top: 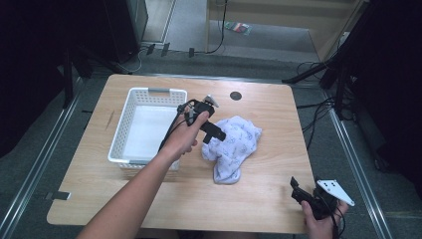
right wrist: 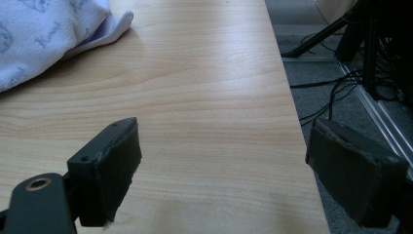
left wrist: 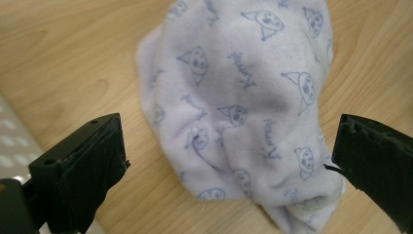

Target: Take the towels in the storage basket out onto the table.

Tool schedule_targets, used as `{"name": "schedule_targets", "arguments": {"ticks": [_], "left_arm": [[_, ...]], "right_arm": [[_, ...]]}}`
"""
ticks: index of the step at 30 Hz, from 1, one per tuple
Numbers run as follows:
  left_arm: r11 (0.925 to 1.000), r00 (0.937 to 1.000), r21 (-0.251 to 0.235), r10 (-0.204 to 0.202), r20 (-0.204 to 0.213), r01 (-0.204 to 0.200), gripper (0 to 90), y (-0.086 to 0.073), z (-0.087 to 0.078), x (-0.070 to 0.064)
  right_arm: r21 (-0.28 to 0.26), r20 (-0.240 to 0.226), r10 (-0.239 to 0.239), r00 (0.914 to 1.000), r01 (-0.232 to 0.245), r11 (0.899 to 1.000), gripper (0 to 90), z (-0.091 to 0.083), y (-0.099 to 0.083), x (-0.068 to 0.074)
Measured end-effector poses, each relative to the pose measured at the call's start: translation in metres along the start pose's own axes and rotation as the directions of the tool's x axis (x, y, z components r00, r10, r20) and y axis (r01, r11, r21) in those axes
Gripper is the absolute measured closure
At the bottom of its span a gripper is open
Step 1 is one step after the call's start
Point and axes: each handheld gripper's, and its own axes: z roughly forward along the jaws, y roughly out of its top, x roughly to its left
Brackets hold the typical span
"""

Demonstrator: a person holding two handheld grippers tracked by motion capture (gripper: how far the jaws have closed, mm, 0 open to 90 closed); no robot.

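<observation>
My left gripper hangs over the crumpled cloth, fingers spread to pinch it, probably for the basket; right gripper idles, fingers spread.

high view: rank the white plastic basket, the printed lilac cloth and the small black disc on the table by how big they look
1. white plastic lattice basket, largest
2. crumpled pale lilac printed cloth
3. small round black disc on the wooden table, smallest by far
</observation>
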Motion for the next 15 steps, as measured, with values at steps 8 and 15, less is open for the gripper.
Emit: {"name": "schedule_targets", "arguments": {"ticks": [8, 15], "left_arm": [[0.9982, 0.9995, -0.057, -0.019, -0.027, 0.017, 0.0, -0.01, -0.026, 0.02], [0.9965, 0.9972, -0.079, -0.03, -0.068, 0.024, 0.0, -0.024, -0.045, 0.037]], "right_arm": [[0.002, 0.004, -0.001, 1.0, 0.001, 1.0, 13.0, 0.0, 0.0, 0.0], [0.003, 0.005, -0.001, 1.0, 0.001, 1.0, 13.0, 0.001, 0.0, 0.001]]}}
